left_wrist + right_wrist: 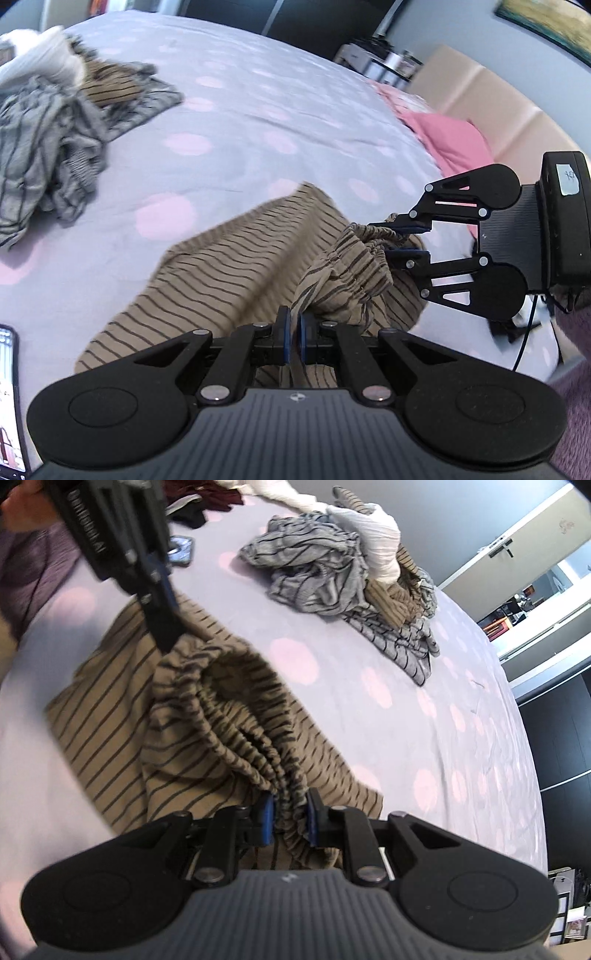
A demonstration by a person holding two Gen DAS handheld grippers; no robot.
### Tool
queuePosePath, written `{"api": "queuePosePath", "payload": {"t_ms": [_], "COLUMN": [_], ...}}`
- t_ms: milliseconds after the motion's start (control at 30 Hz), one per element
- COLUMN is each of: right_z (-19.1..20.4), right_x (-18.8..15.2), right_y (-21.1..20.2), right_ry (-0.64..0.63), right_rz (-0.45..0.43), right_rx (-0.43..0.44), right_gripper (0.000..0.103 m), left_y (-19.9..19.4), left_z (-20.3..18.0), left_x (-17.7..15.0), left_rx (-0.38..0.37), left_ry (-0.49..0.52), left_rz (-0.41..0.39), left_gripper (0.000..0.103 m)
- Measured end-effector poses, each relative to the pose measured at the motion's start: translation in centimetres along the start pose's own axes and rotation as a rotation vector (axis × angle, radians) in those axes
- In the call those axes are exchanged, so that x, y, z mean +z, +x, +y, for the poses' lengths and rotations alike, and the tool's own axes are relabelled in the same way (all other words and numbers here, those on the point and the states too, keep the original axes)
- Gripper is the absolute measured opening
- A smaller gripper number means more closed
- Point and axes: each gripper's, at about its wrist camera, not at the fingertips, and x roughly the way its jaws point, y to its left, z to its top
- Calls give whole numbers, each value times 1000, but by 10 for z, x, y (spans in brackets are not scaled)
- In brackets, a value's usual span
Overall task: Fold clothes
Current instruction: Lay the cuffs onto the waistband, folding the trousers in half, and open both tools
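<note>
Tan shorts with dark stripes [221, 266] [122, 709] lie partly spread on the bed. My left gripper [294, 334] [168, 635] is shut on one end of their gathered elastic waistband [351, 266]. My right gripper [290, 819] [397, 240] is shut on the other end of the waistband [240, 716], which bunches between the two. Both ends are lifted a little off the sheet while the legs rest on it.
A heap of clothes [55, 140] [343, 572], grey striped, tan and white, lies farther back on the lilac dotted bedsheet [258, 110] [424, 738]. A pink pillow [450, 144] sits by the beige headboard. A phone [9, 398] [181, 550] lies on the bed. A person's purple sleeve [33, 572] is near.
</note>
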Motion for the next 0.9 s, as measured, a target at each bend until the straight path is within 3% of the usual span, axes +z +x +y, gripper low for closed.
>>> {"api": "queuePosePath", "payload": {"t_ms": [200, 300, 333, 567, 600, 700, 900], "right_z": [-10, -16, -19, -34, -36, -42, -37], "right_x": [11, 13, 14, 10, 8, 1, -13], "right_y": [45, 59, 62, 52, 46, 26, 18], "right_ry": [34, 65, 83, 196, 217, 299, 417], "right_rz": [-1, 7, 7, 5, -7, -37, -60], "right_rx": [-3, -57, -79, -165, -157, -103, -52], "right_gripper": [26, 48, 50, 49, 49, 29, 33], "left_y": [13, 20, 22, 16, 12, 3, 3], "left_z": [20, 25, 26, 22, 20, 13, -8], "left_x": [4, 5, 5, 7, 7, 8, 7], "left_rx": [104, 144, 154, 207, 216, 241, 210], "left_ry": [-15, -14, -12, 12, 20, 41, 117], "left_rz": [-8, -9, -7, -25, -33, -60, -57], "left_gripper": [3, 3, 3, 4, 4, 4, 6]}}
